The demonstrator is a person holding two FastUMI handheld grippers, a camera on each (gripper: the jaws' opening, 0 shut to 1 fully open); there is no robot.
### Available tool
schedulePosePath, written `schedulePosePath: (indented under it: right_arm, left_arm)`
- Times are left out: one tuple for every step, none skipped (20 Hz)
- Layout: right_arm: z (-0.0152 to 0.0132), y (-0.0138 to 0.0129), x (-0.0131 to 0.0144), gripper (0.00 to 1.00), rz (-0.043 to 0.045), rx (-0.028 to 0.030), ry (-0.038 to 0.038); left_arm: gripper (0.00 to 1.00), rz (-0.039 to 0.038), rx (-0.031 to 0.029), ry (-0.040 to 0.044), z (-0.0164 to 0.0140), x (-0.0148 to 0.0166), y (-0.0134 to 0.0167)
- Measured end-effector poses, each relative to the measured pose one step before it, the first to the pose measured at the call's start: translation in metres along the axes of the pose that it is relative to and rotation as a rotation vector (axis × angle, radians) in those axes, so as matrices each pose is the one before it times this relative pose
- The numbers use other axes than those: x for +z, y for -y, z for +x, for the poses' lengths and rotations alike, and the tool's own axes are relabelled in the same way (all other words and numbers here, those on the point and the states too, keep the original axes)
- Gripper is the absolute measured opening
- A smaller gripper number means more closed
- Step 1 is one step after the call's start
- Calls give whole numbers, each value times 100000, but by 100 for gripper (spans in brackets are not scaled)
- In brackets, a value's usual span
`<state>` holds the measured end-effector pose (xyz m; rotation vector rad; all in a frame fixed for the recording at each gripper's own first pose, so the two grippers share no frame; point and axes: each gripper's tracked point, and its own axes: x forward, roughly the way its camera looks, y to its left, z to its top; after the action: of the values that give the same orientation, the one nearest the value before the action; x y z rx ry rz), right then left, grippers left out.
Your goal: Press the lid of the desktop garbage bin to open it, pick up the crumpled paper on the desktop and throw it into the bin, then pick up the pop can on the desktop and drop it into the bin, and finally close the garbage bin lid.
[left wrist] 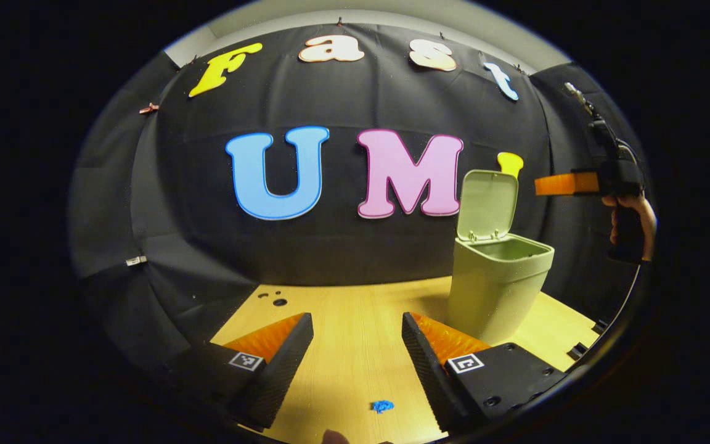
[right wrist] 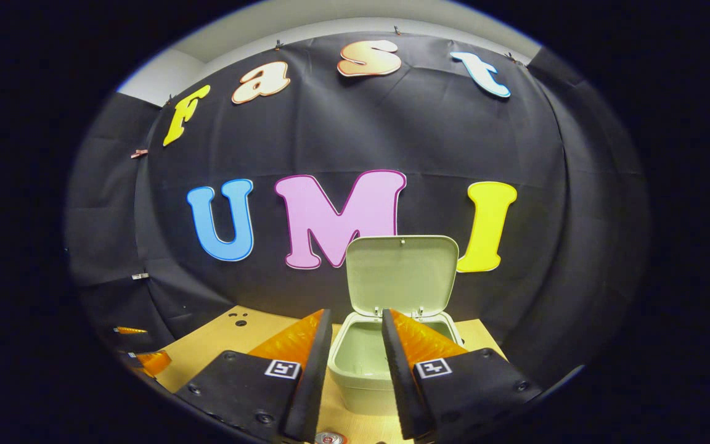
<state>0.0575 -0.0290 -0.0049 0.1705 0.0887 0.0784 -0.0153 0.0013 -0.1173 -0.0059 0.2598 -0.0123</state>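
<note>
On the wooden table (left wrist: 355, 345), going left to right in the left gripper view: a few small dark holes (left wrist: 275, 300) sit near the far left corner, then the left gripper (left wrist: 355, 364) hangs low over the middle with its fingers spread wide and nothing between them, and a little blue scrap (left wrist: 383, 406) lies on the wood just below that gap. Further right, the green garbage bin (left wrist: 497, 290) stands toward the far right edge, lid (left wrist: 487, 203) flipped straight up so you can see down inside. Way off right, a hand (left wrist: 632, 225) holds the right gripper up in the air, level with the lid. In the right gripper view, the right gripper (right wrist: 355, 364) hovers right over the bin's open mouth, fingers parted with a modest gap, gripping nothing. The pop can (right wrist: 330, 438) top peeks out at the very bottom, on the near side of the bin. Can't tell where the crumpled paper is.
</note>
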Motion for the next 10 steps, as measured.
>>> schedulePosePath:
  right_arm:
    - [-589,-467,-135,56,649,509,-313]
    - [-690,-329,-103,58,907,360,-171]
    - [-556,-134,-154,61,611,35,-146]
    - [-556,-45,-239,62,-58,-296,-390]
    - [-381,131,-545,62,-668,-573,-651]
    - [-481,32,-390,62,-372,-246,-1012]
    - [-565,-44,-584,62,173,-196,-1250]
    - [-488,52,-412,62,740,-190,-948]
    - [-380,74,-484,62,950,-217,-1151]
    - [-435,99,-591,59,833,-243,-1259]
  left_arm:
    - [93,-875,-578,-2221,174,-1147,303]
    - [93,-1253,-1010,-2506,220,-1026,413]
    - [93,-1032,-884,-2436,325,-1007,400]
    - [93,-404,-626,-2340,373,-1213,370]
    - [93,84,-495,-2664,416,-1204,347]
    - [93,309,-553,-2738,438,-1343,506]
    - [93,374,-564,-3084,600,-1337,426]
    - [93,355,-390,-3242,645,-1662,232]
    - [93,81,-173,-3338,645,-1647,279]
    - [93,-212,-218,-3607,648,-1544,238]
